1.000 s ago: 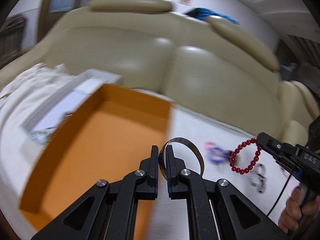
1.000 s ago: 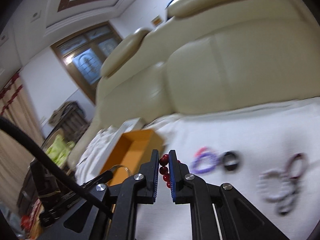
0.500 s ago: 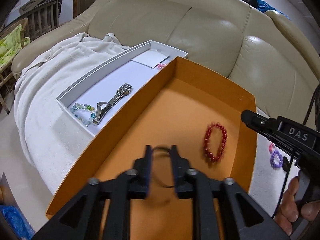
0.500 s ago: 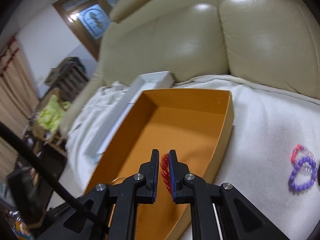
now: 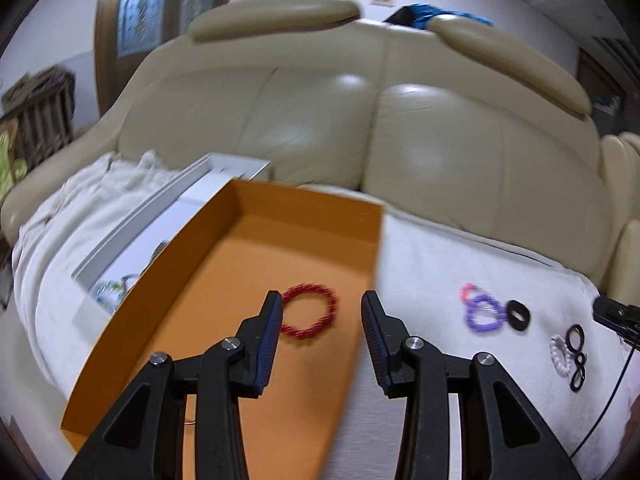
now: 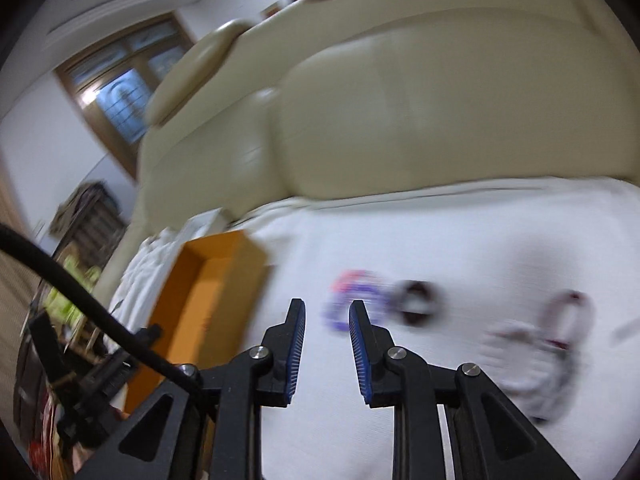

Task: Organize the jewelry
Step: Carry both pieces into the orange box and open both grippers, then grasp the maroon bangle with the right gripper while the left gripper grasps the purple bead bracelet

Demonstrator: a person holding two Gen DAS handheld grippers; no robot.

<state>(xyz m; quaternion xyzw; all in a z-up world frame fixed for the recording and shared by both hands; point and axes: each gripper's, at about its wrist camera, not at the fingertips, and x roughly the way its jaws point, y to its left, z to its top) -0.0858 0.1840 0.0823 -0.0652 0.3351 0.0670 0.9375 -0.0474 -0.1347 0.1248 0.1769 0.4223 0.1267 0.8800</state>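
An orange box (image 5: 256, 236) lies on the white cloth, with a red bead bracelet (image 5: 309, 311) inside it. My left gripper (image 5: 320, 304) is open and empty, above the box's near right part. A sliver of the metal bangle (image 5: 190, 423) shows under the left finger. My right gripper (image 6: 326, 312) is open and empty over the cloth, right of the box (image 6: 208, 300). Purple and pink bead bracelets (image 5: 480, 310) (image 6: 352, 300), a black ring (image 5: 517, 314) (image 6: 416, 304) and a white bracelet with dark rings (image 5: 568, 350) (image 6: 540, 344) lie on the cloth.
A white tray (image 5: 168, 208) with a watch and beads sits left of the orange box. A beige leather sofa back (image 5: 360, 128) rises behind. The right gripper's tip (image 5: 616, 314) shows at the right edge of the left wrist view.
Both grippers have opened. The bangle and the red bracelet were let go into the orange box. The right gripper has moved right, out over the cloth toward the loose bracelets.
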